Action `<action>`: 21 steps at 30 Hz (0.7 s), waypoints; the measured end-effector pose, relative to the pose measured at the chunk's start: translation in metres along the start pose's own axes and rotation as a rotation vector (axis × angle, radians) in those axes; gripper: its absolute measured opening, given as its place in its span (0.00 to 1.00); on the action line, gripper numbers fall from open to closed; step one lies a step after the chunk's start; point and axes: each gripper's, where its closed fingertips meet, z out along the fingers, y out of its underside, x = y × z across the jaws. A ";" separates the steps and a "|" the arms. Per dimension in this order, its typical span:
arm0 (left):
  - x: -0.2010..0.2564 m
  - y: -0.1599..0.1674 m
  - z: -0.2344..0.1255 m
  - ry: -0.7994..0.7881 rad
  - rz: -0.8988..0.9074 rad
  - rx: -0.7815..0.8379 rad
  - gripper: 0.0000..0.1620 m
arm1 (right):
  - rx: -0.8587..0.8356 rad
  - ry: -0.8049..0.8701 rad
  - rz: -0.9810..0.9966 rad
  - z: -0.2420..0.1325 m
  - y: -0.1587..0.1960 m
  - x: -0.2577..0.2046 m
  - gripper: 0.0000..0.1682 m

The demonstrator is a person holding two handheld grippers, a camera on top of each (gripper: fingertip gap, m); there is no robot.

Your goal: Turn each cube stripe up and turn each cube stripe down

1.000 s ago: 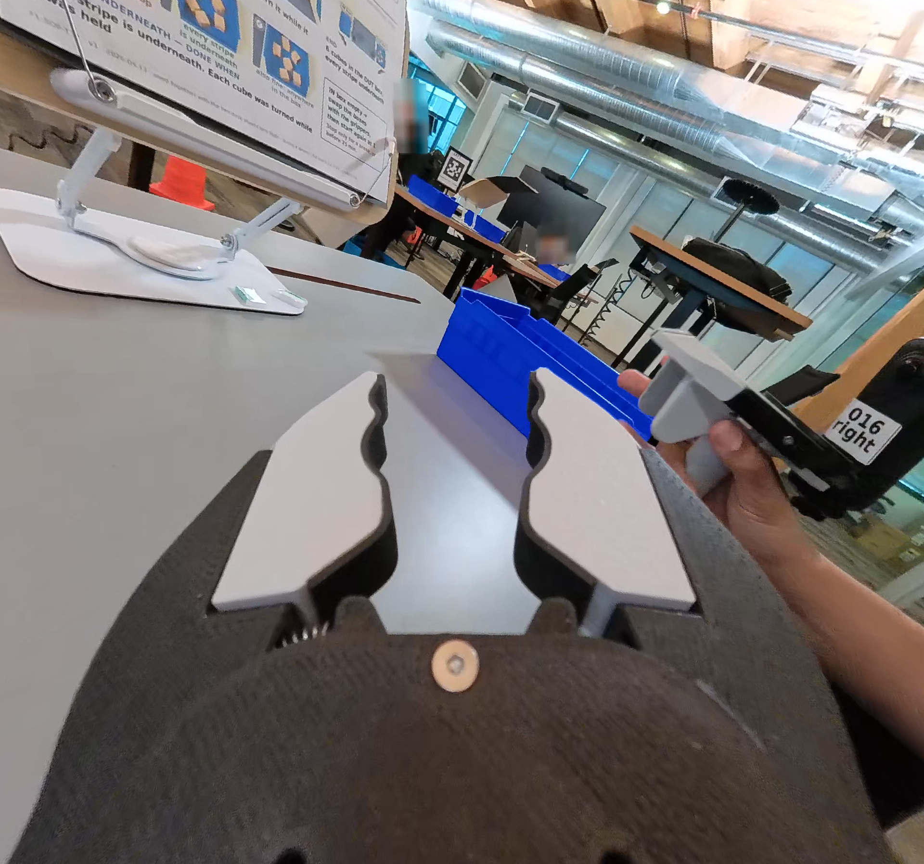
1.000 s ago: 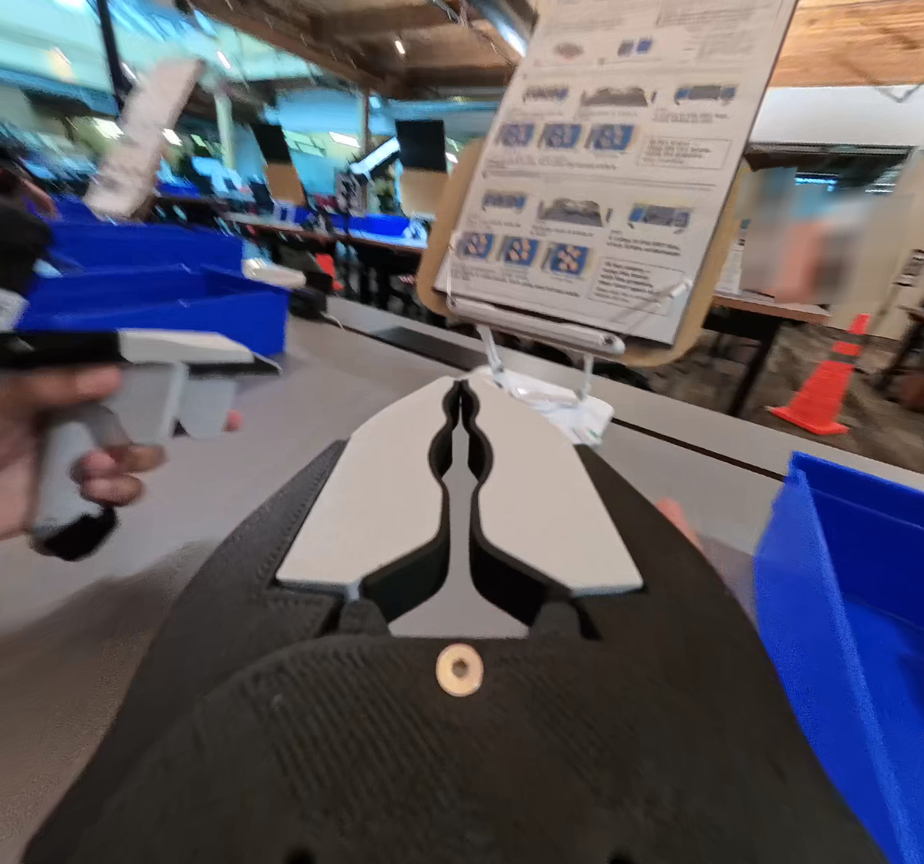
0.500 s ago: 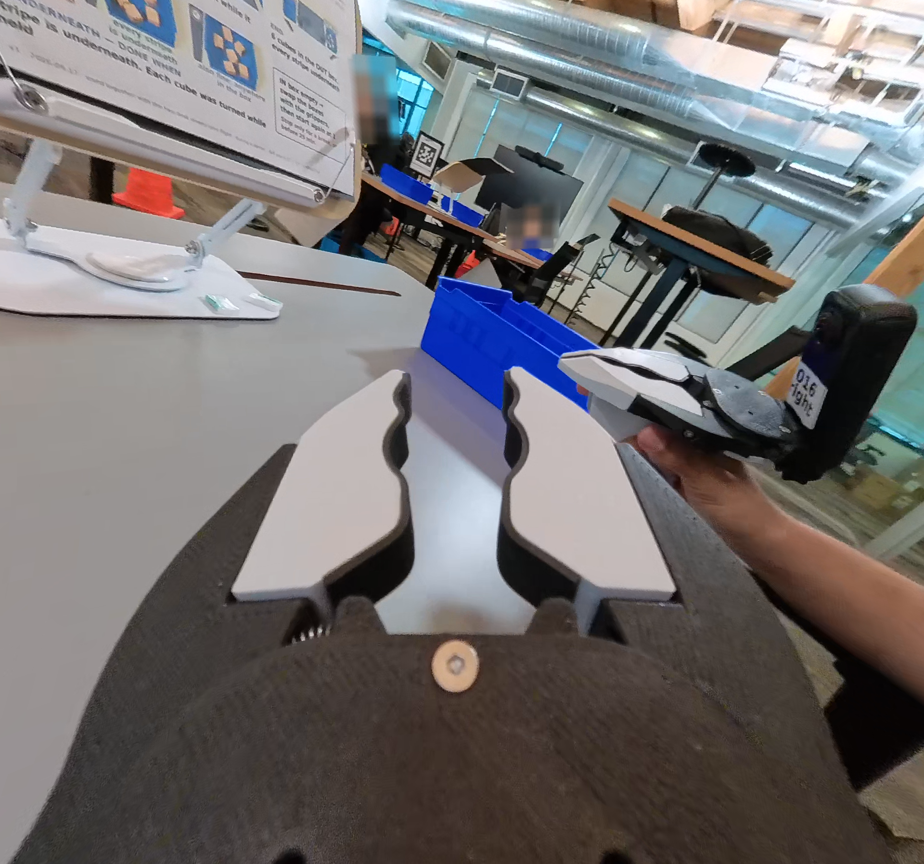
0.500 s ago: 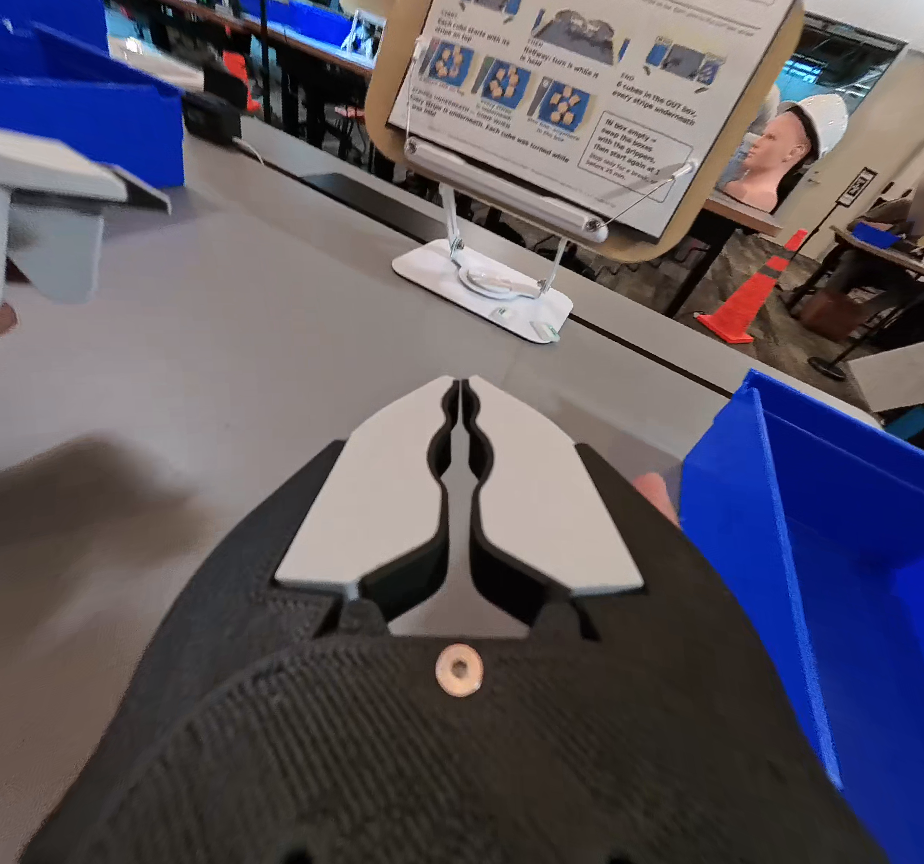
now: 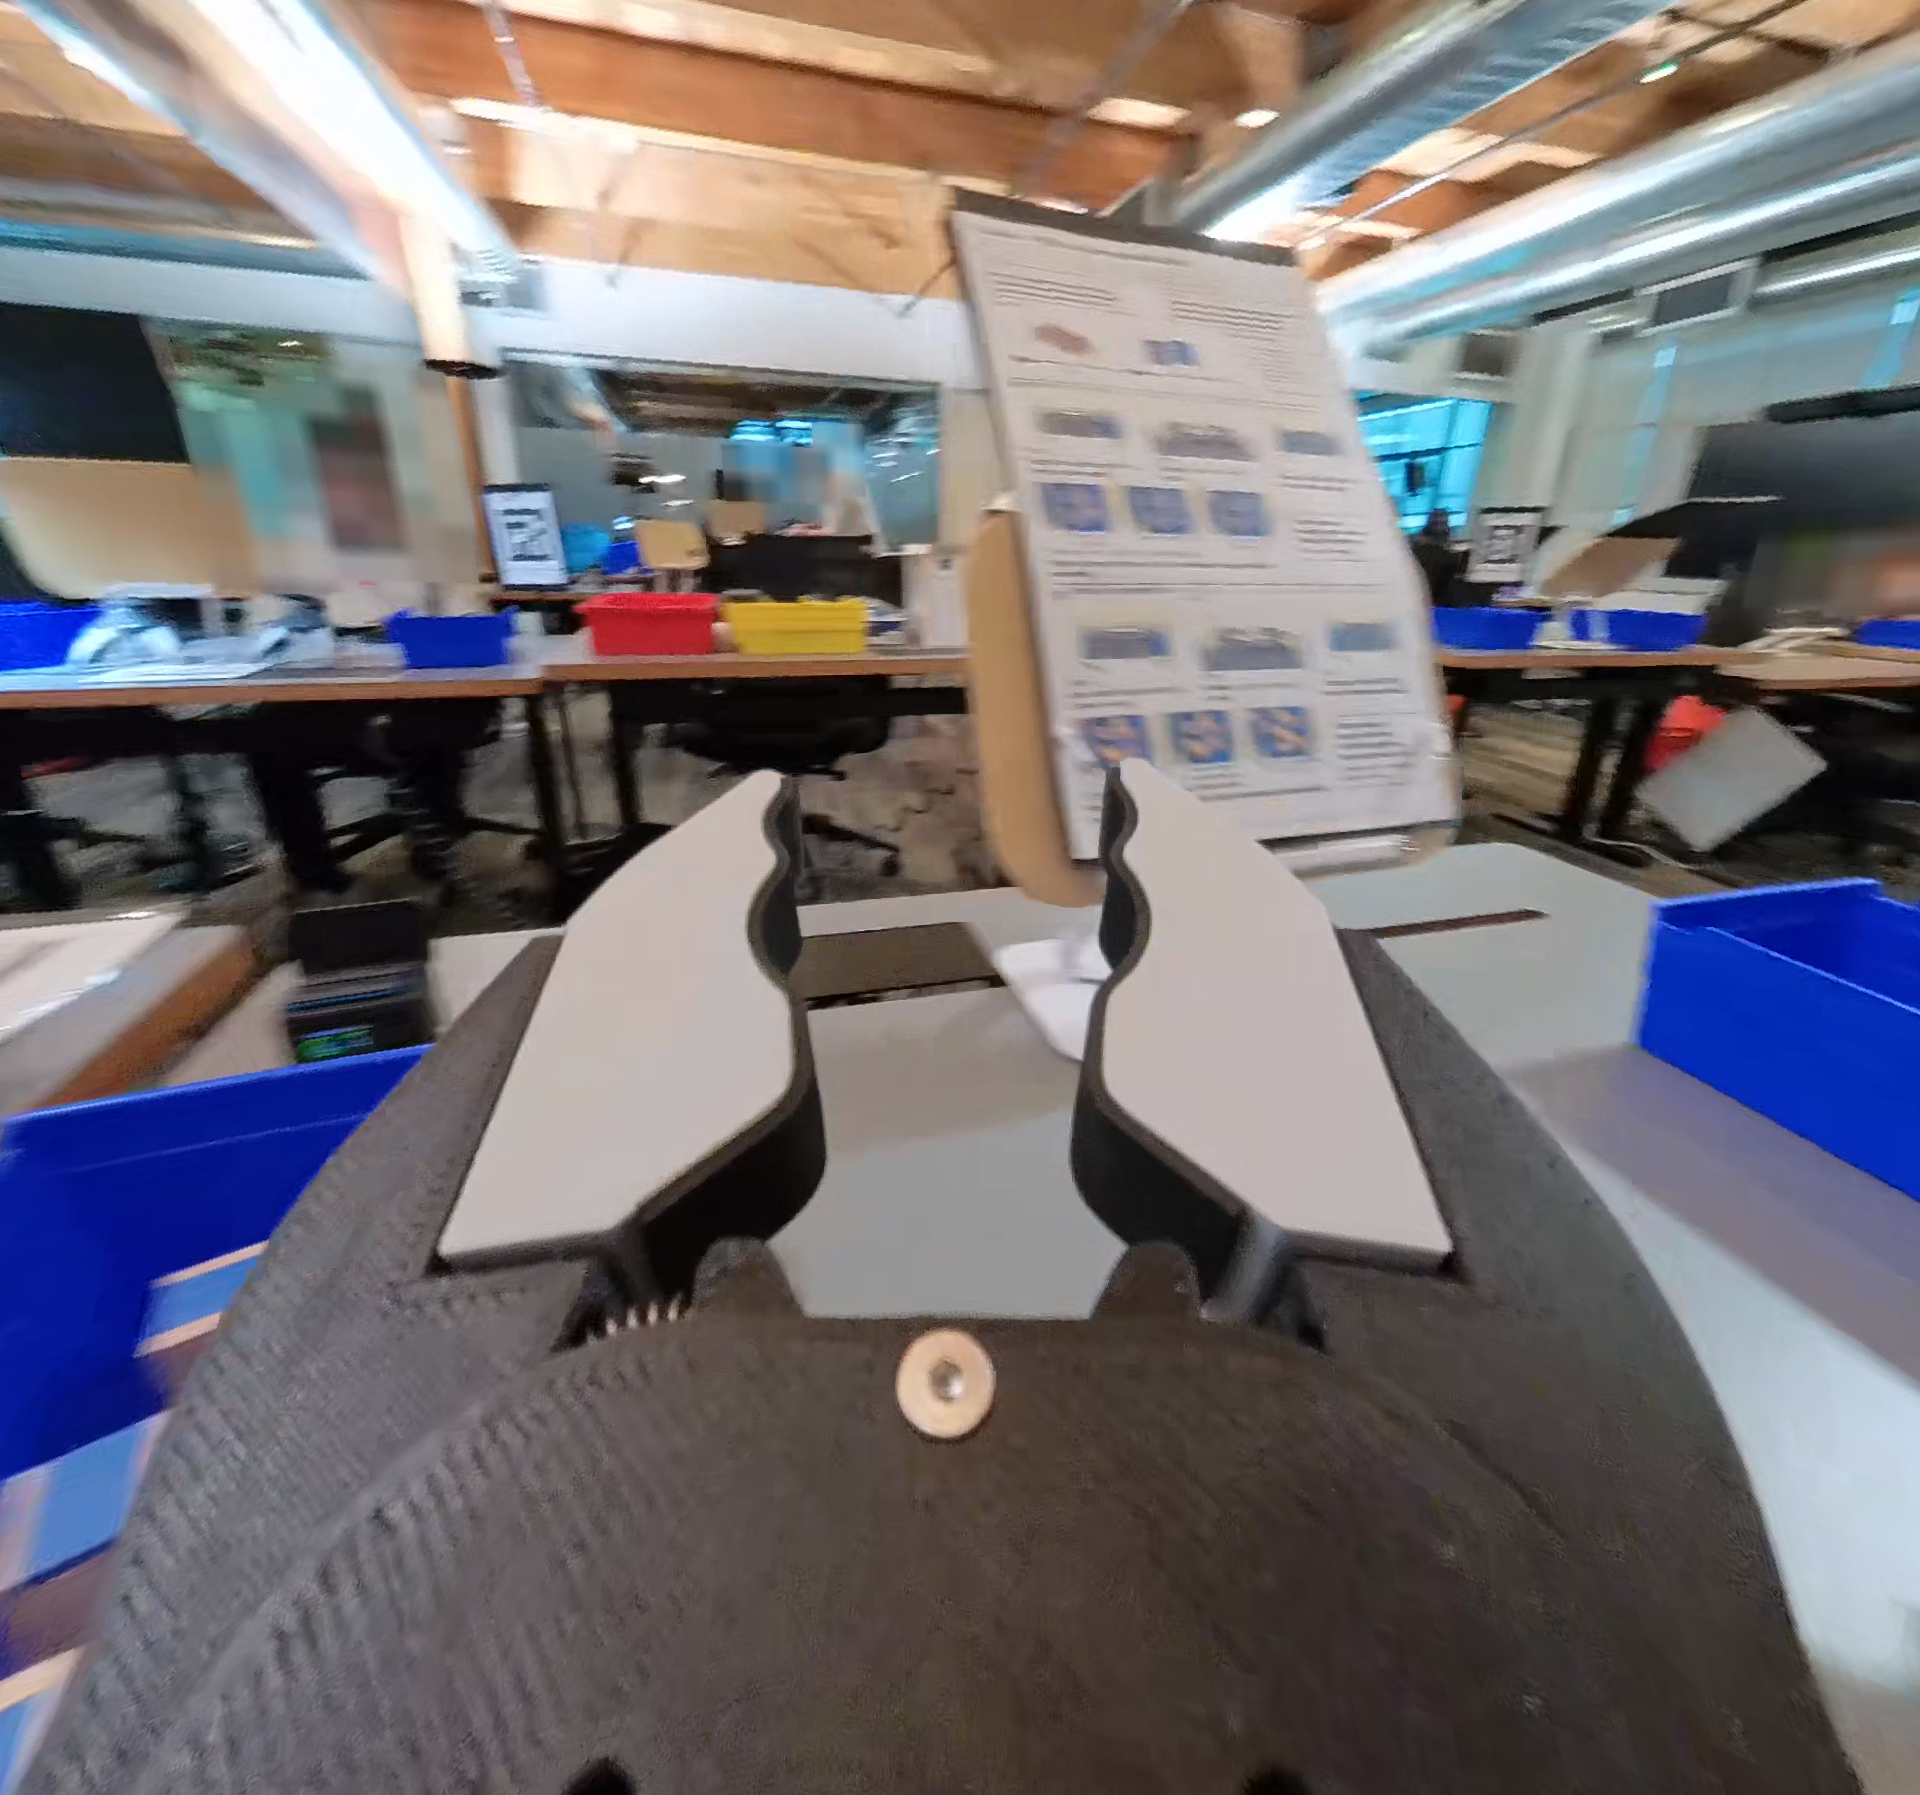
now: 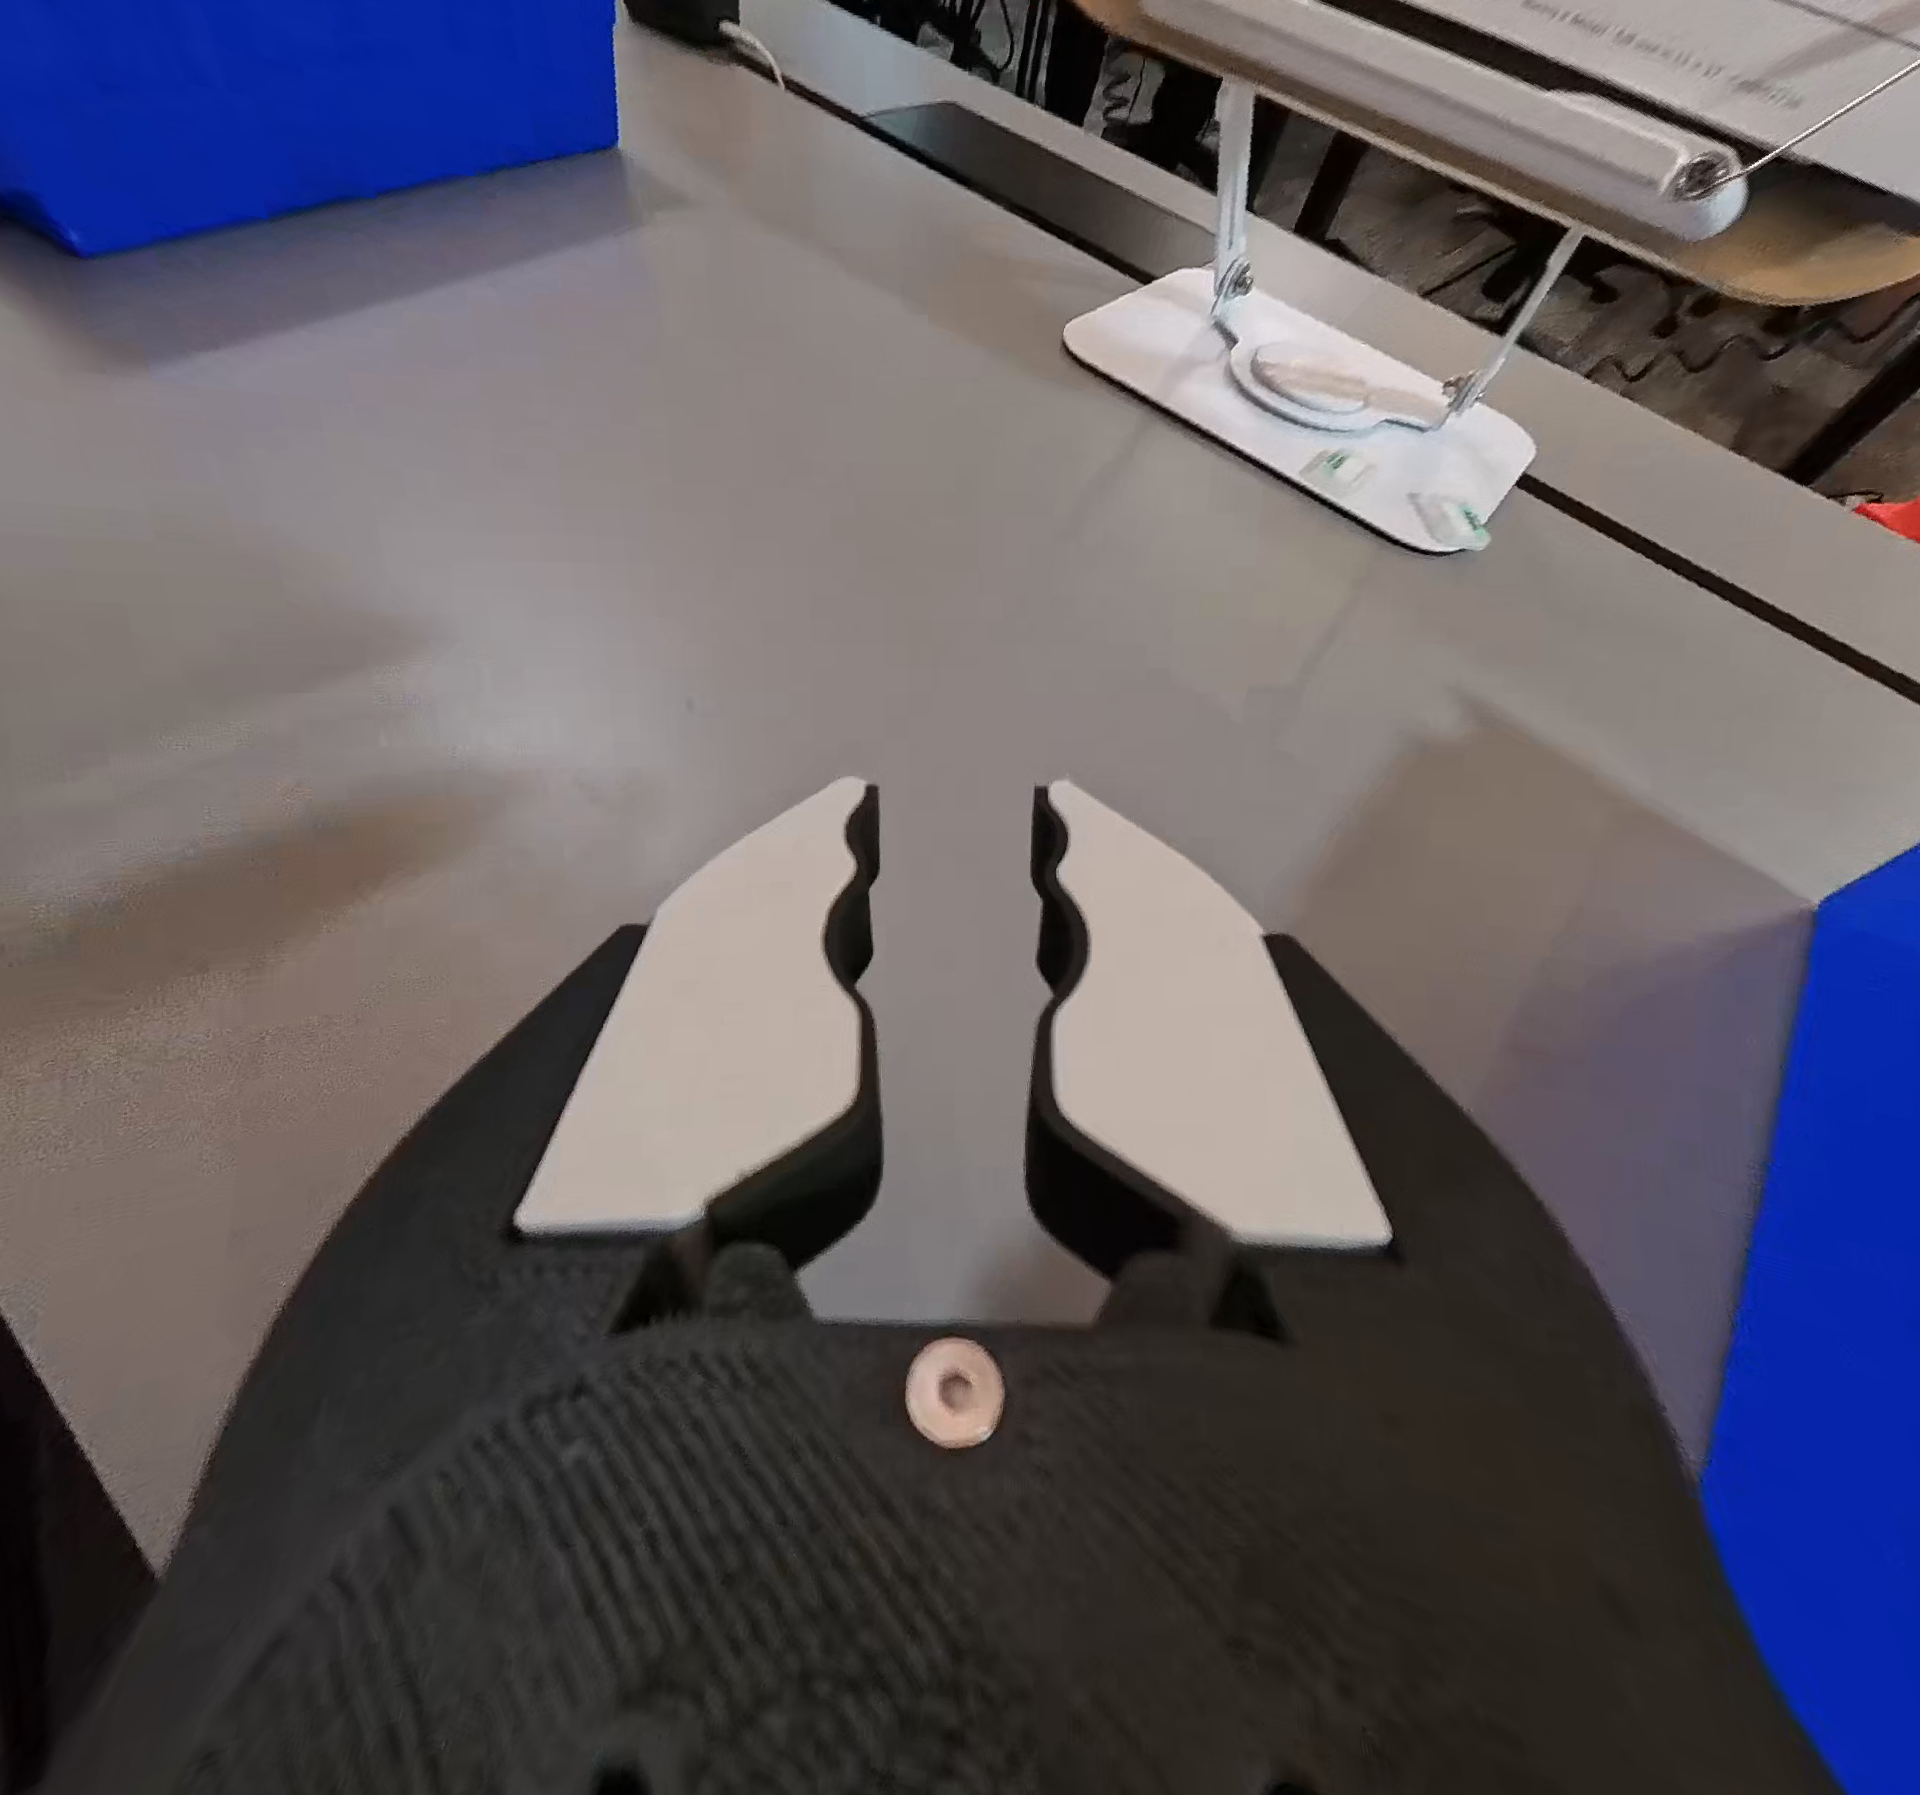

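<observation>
No cube shows in either view at this moment. The likeliest place for them is inside the blue bins, but their insides are hidden or blurred, so I cannot tell where the cubes lie or which way their stripes face.

The left gripper point(image 5: 943, 836) is held above the grey table point(image 5: 935, 1163), its jaws spread wide with nothing between them. A blue bin point(image 5: 135, 1215) sits low on its left side and another blue bin point(image 5: 1787, 1007) stands on the table to its right. The right gripper point(image 6: 954, 805) is also released, its jaws parted with only bare table point(image 6: 727, 519) showing in the gap. One blue bin point(image 6: 312, 52) stands well ahead to its left and the wall of another point(image 6: 1849, 1226) is just beside it on the right.

Beyond both grippers stands an instruction sheet point(image 5: 1195, 550) on a white stand point(image 6: 1299, 395), near the far edge of the table.

By my reading, no cube is in hand yet: this is the setting-up or approach step, with all the turning still to do. The next move calls for tipping one gripper down over a bin, finding a cube, and closing squarely on two opposite faces so the other gripper can help turn it.
</observation>
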 end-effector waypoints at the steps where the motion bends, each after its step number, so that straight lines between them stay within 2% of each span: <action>1: -0.023 -0.005 -0.005 -0.031 0.019 -0.014 0.32 | -0.012 0.001 -0.009 0.002 0.003 -0.001 0.17; 3: -0.070 0.003 -0.009 -0.118 0.095 -0.071 0.28 | -0.031 -0.002 -0.021 0.005 0.007 -0.004 0.16; 5: -0.111 0.038 -0.009 -0.161 0.102 -0.242 0.32 | -0.039 -0.010 -0.029 0.008 0.007 -0.008 0.16; 7: -0.129 0.076 -0.012 -0.122 0.027 -0.401 0.34 | -0.044 -0.021 -0.032 0.011 0.007 -0.014 0.16; 11: -0.135 0.131 -0.018 -0.016 -0.086 -0.584 0.32 | -0.036 -0.068 -0.057 0.016 0.004 -0.028 0.18; 15: -0.134 0.179 -0.033 0.025 -0.049 -0.829 0.36 | -0.041 -0.096 -0.052 0.021 0.005 -0.037 0.18; 17: -0.133 0.197 -0.038 0.029 -0.035 -0.917 0.39 | -0.048 -0.109 -0.047 0.022 0.006 -0.041 0.18; 21: -0.140 0.213 -0.039 -0.028 -0.040 -1.012 0.34 | -0.059 -0.104 -0.072 0.023 0.009 -0.041 0.18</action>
